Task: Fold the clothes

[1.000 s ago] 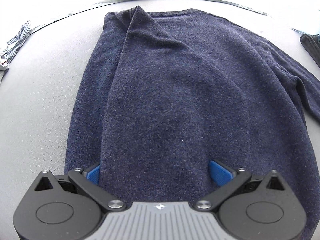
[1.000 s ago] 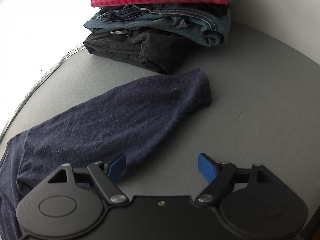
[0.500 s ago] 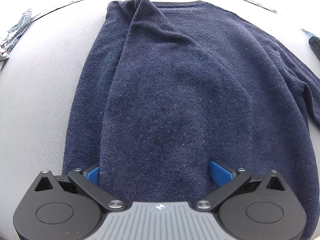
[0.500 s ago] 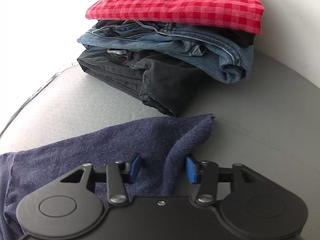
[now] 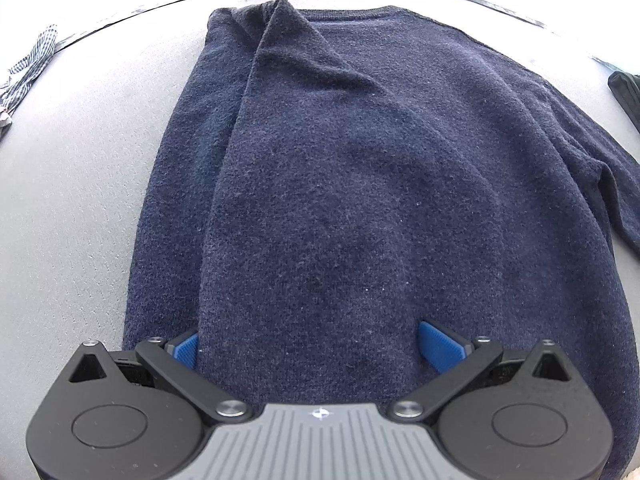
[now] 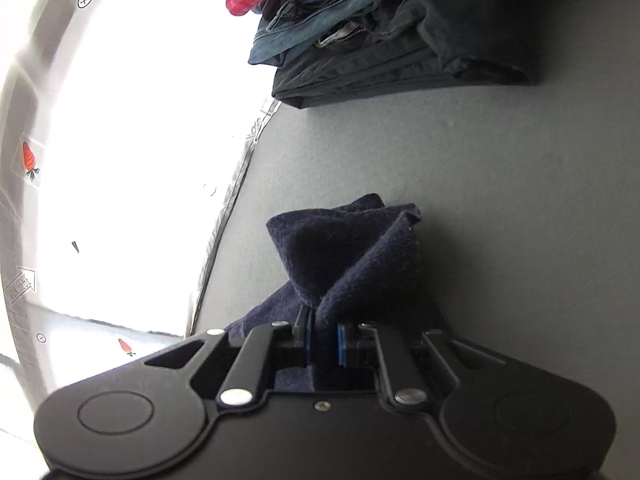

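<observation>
A: Where does the dark navy knitted sweater [image 5: 360, 184] lie?

B: Flat on the grey textured table top [image 5: 72, 200], one side already folded over its body. The left gripper [image 5: 316, 344] hovers over the near edge with its blue pads spread wide, gripping nothing.

A: And the right gripper [image 6: 322, 340]?

B: Its jaws have just been closing, and now they pinch the end of the sweater's navy sleeve [image 6: 344, 248], which bunches up in front of the pads, clear of the table.

A: What lies beyond the sleeve?

B: A stack of folded clothes [image 6: 400, 36]: black trousers at the bottom, blue jeans above, a red checked cloth on top.

A: Any writing?

B: On the bright white sheet [image 6: 140, 140] beside the table there is an arrow label that seems to read "TUCK HERE", plus small red carrot-like pictures. A strip at the table's edge carries letters too blurred to read.
</observation>
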### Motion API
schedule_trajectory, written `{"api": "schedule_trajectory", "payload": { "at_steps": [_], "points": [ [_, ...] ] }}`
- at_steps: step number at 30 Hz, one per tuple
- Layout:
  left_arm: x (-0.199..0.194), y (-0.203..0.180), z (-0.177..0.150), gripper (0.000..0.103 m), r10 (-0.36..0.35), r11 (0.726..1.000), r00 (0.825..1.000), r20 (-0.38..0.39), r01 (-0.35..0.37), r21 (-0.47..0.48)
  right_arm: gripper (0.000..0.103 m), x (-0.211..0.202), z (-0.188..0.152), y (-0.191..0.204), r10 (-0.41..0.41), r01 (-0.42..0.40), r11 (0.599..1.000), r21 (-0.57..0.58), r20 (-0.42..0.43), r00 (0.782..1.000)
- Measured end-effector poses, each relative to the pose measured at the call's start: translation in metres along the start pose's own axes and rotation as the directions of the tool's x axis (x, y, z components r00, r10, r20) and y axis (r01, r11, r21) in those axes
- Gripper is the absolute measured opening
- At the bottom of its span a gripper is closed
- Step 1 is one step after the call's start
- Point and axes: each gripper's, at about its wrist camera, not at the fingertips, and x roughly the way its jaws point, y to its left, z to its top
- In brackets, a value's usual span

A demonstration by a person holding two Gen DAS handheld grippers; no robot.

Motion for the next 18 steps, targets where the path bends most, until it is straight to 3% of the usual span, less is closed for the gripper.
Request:
{"api": "schedule_trajectory", "payload": {
  "at_steps": [2,4,6,8,9,12,18],
  "points": [
    [0.000,0.002,0.002,0.103,-0.002,1.000,1.000,0.003,0.002,0.002,0.012,0.020,-0.018,0.021,0.054,-0.056,0.998,-0.018,-0.090,0.994],
    [0.000,0.004,0.003,0.103,-0.004,1.000,1.000,0.008,0.004,0.006,0.012,0.040,-0.039,0.046,0.124,-0.134,0.990,-0.041,-0.197,0.973],
    [0.000,0.005,0.001,0.103,-0.005,1.000,1.000,0.014,0.005,0.007,0.017,0.057,-0.059,0.068,0.198,-0.222,0.974,-0.042,-0.317,0.928],
    [-0.001,0.005,0.000,0.103,-0.005,1.000,1.000,0.020,0.005,0.006,0.033,0.072,-0.078,0.085,0.250,-0.284,0.959,-0.018,-0.423,0.871],
    [-0.001,0.005,0.000,0.103,-0.005,1.000,1.000,0.024,0.005,0.005,0.043,0.075,-0.083,0.090,0.265,-0.303,0.953,-0.020,-0.438,0.859],
    [-0.002,0.004,-0.002,0.103,-0.003,1.000,0.999,0.037,0.003,0.000,0.045,0.075,-0.085,0.091,0.250,-0.294,0.955,-0.040,-0.425,0.870],
    [-0.003,0.002,-0.003,0.103,0.016,0.999,0.999,0.045,-0.014,-0.039,0.047,0.060,-0.055,0.039,0.249,-0.207,0.962,0.176,-0.267,0.931]
  ]
}}
